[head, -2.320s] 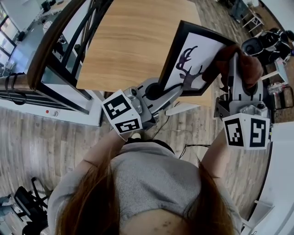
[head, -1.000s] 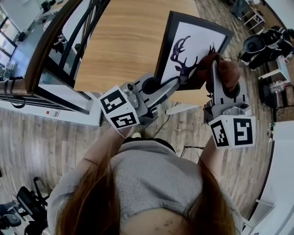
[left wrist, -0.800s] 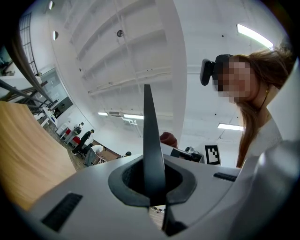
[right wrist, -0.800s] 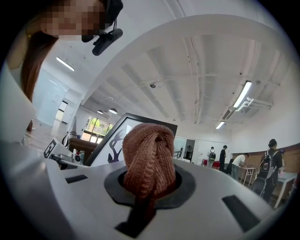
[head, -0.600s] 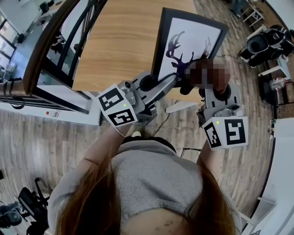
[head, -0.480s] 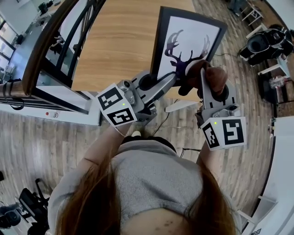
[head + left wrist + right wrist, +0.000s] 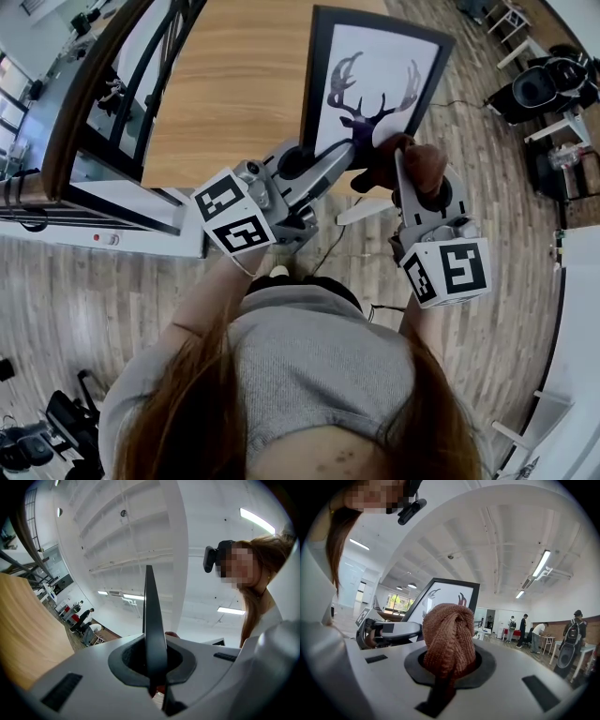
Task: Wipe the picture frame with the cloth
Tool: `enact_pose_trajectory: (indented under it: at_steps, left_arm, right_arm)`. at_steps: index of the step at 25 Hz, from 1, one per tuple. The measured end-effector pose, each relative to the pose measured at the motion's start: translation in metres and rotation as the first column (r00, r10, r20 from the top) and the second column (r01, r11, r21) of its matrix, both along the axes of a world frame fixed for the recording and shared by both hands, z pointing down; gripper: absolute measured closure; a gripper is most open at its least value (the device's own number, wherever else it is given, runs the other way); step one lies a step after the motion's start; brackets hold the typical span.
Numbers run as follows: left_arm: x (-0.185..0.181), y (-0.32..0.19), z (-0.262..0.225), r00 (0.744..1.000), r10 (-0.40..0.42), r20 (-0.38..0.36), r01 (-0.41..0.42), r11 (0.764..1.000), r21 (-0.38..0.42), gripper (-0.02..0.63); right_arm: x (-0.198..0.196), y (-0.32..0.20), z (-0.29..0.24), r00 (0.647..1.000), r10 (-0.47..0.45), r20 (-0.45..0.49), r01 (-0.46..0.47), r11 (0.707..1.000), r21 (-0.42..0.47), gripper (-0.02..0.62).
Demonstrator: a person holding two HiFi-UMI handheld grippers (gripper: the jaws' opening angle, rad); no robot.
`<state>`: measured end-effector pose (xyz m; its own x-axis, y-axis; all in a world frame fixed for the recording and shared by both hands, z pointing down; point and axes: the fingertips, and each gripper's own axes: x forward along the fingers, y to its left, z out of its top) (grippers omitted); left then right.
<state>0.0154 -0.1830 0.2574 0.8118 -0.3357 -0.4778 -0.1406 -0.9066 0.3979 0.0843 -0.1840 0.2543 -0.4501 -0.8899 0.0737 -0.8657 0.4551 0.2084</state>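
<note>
While the left gripper (image 7: 312,161) is closed hard on the near left edge of the picture frame (image 7: 375,66), with the black moulding standing edge-on between its jaws in the left gripper view (image 7: 151,634), the right gripper (image 7: 397,167) is clamped on a bunched rust-brown cloth (image 7: 414,161). The cloth (image 7: 450,630) bulges out of the right gripper's jaws as a soft knitted wad. The wad sits at the near right corner of the frame, over the foot of the deer print; whether it presses on the face or hangs just beside it I cannot tell. The frame is held up in the air, tilted back, above the near edge of the wooden table (image 7: 234,84), with plank floor (image 7: 84,300) under the person. Far off in the right gripper view, people (image 7: 543,632) stand at benches. I judge the frame stiff and fairly light, but its glazed-looking face is likely smooth and breakable. A single pinch on one side lets it swing about that grip, so strokes should be light and run toward the held edge. The moulding, not the face, is the place to grip. The cloth is limp and will flatten and drag, so holding it by its gathered middle, as now, suits it.
</note>
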Motion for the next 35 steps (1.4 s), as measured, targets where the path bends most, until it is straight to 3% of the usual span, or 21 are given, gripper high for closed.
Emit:
enact_pose_trajectory:
  at_steps: [17, 23, 32, 35]
  left_arm:
    - [0.001, -0.002, -0.001, 1.000, 0.016, -0.005, -0.016, 1.000, -0.008, 0.586]
    - [0.017, 0.004, -0.005, 1.000, 0.020, -0.008, -0.020, 1.000, -0.021, 0.586]
    - [0.028, 0.020, -0.013, 0.998, 0.034, -0.051, -0.036, 0.999, -0.030, 0.586]
    - [0.039, 0.063, -0.010, 0.999, 0.036, -0.040, -0.037, 0.999, -0.019, 0.586]
  right_arm:
    - [0.003, 0.010, 0.025, 1.000, 0.015, -0.001, -0.015, 0.998, -0.065, 0.549]
    - [0.029, 0.026, 0.035, 0.999, 0.054, 0.007, -0.053, 0.990, -0.127, 0.549]
    - [0.045, 0.053, 0.023, 0.998, 0.018, 0.060, -0.013, 0.996, -0.089, 0.549]
    - [0.055, 0.097, 0.022, 0.997, 0.011, 0.080, -0.006, 0.998, -0.065, 0.549]
